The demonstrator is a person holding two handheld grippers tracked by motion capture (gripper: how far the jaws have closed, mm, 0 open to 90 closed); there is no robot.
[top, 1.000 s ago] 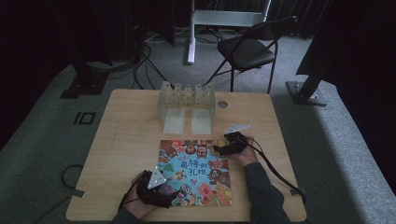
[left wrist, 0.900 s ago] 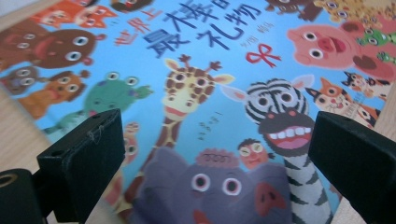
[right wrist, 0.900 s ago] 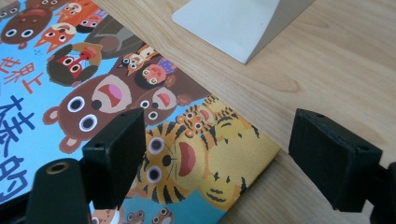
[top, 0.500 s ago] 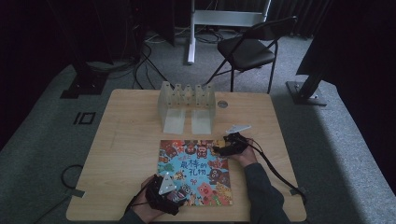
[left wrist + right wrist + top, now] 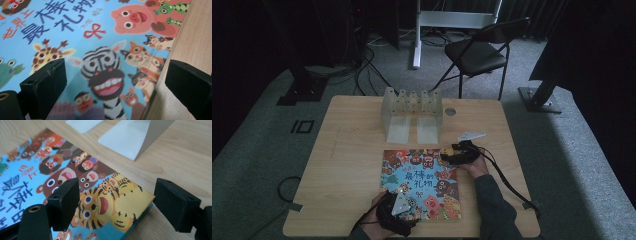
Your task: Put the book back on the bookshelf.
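Picture book [image 5: 422,184] lies flat at table [image 5: 352,165] centre-front. Left gripper [image 5: 398,214] at its 7 o'clock corner, right gripper [image 5: 451,156] at 1 o'clock, both jaws spread wide. Clear rack [image 5: 412,107] stands at 12 o'clock.

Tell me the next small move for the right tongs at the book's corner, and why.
Probably ease the right tongs down and shut them on the book. They are open, one jaw over the cover and one over the table, straddling the tiger corner. The left tongs, also open, straddle the opposite near edge, so a two-handed lift looks set up.
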